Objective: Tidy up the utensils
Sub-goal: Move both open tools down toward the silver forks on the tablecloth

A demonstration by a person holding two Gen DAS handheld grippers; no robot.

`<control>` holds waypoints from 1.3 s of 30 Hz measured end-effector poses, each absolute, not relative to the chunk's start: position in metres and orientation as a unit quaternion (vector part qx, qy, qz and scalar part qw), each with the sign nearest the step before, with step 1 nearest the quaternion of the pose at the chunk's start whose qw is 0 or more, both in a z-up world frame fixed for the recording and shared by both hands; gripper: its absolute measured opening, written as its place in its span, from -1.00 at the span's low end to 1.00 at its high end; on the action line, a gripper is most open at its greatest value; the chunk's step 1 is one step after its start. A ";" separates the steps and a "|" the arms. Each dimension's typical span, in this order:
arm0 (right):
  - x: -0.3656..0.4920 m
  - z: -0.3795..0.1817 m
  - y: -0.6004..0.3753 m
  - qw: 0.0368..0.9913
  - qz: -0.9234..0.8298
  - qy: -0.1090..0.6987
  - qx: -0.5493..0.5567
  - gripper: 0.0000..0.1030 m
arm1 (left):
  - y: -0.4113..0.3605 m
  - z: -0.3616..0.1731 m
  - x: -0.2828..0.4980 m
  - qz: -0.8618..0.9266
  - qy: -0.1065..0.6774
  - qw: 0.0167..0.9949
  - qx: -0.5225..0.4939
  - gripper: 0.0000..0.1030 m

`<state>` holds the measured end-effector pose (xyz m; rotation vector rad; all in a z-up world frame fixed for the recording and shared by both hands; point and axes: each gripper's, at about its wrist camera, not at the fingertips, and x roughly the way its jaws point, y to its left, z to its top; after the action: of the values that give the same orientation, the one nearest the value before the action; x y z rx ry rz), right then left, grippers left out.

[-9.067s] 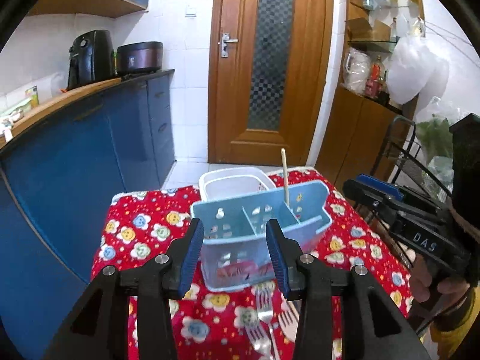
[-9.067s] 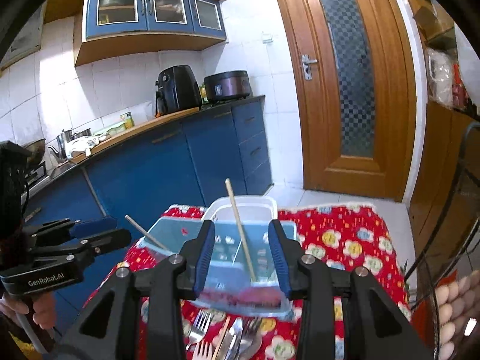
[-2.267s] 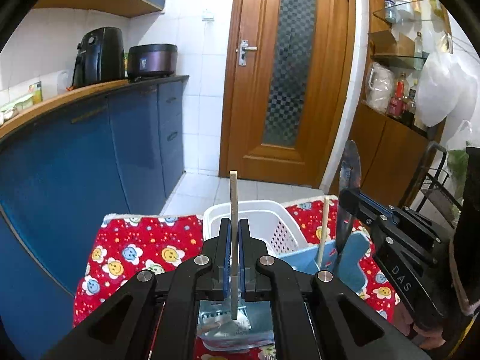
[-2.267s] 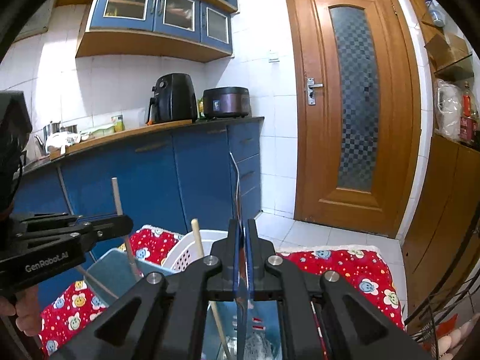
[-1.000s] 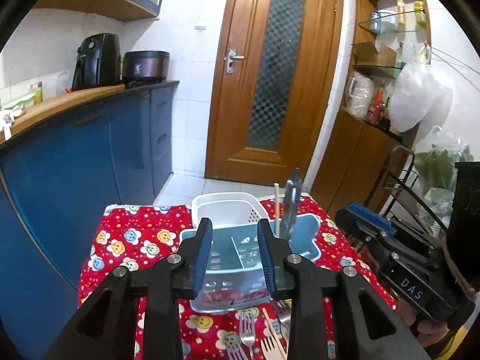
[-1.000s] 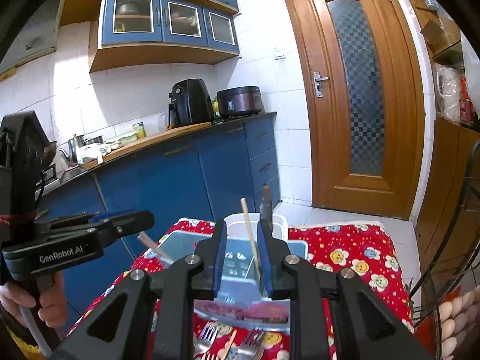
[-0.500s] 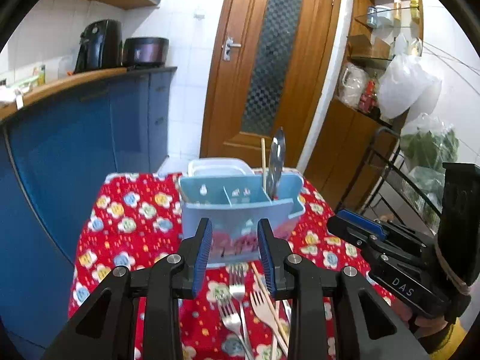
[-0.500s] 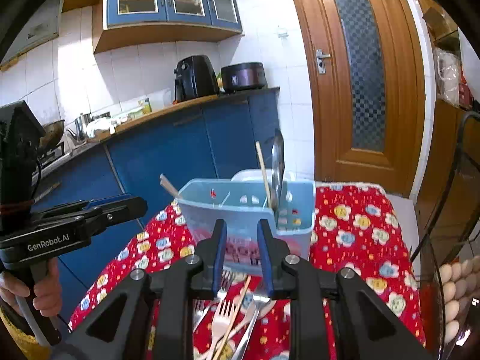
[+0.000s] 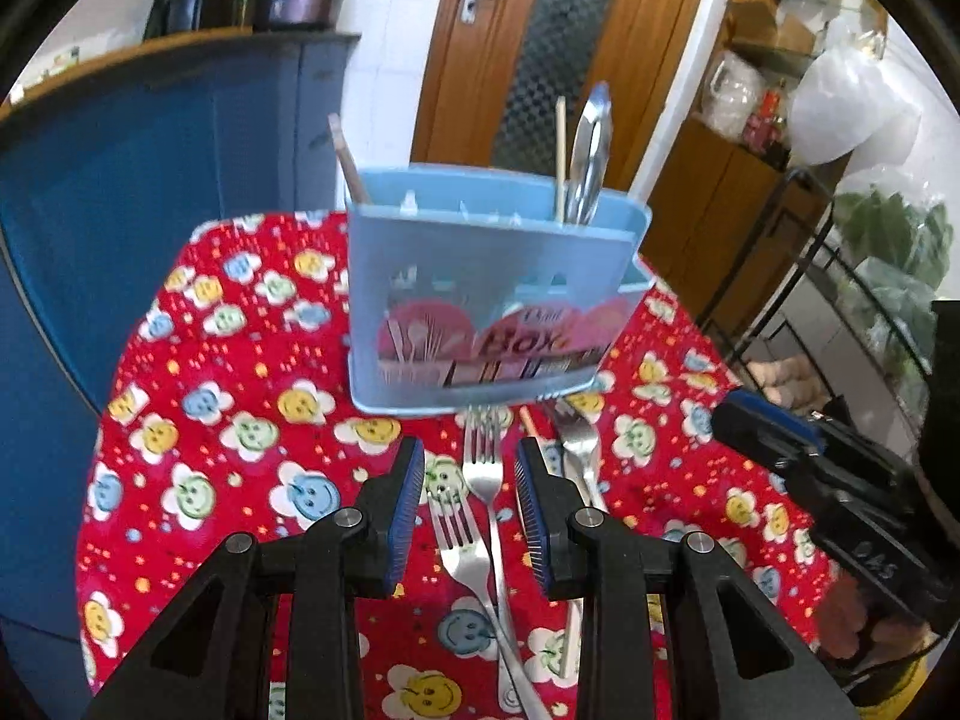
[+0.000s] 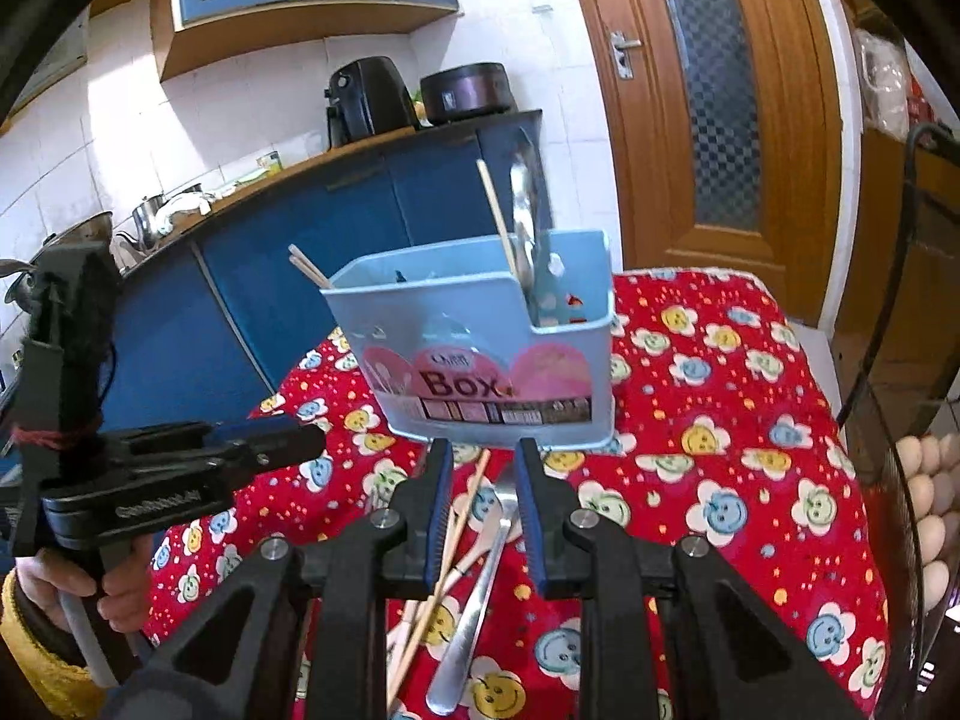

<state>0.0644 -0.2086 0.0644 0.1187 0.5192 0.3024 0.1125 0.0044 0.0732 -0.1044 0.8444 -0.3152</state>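
A light blue utensil box (image 9: 492,300) stands on the red flowered tablecloth (image 9: 240,420). A chopstick (image 9: 561,156) and a metal utensil (image 9: 591,150) stand in its right compartment, and another chopstick (image 9: 345,156) leans at its left end. Several forks (image 9: 483,468) lie on the cloth in front of the box. My left gripper (image 9: 470,504) hovers open over them, one fork showing between its fingers. In the right wrist view my right gripper (image 10: 482,498) is open above a loose chopstick (image 10: 462,516) and a metal handle (image 10: 480,570), just before the box (image 10: 480,348).
Blue kitchen cabinets (image 9: 150,180) run along the left and a wooden door (image 10: 720,90) stands behind the table. A black wire rack (image 9: 840,276) with eggs (image 10: 930,480) is close on the right. A hand (image 10: 120,588) holds the left gripper's handle.
Both grippers have sunk and tipped down toward the loose utensils on the cloth. The box now fills more of both views. Jaw gaps are unchanged over the last second.
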 end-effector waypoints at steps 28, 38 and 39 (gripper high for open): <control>0.095 0.025 -0.235 0.936 0.136 0.310 0.092 -0.55 | -0.015 0.000 0.171 -0.165 0.458 0.872 -0.060 -0.27; 0.098 0.019 -0.234 0.932 0.143 0.319 0.097 -0.55 | -0.038 0.000 0.166 -0.170 0.446 0.879 0.001 -0.32; 0.099 0.019 -0.234 0.932 0.143 0.319 0.098 -0.55 | -0.041 0.001 0.165 -0.171 0.444 0.880 0.007 -0.43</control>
<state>0.0985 -0.2341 0.0189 0.2001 0.6531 0.2932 0.1653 -0.0409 0.0008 0.0146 0.9255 -0.3556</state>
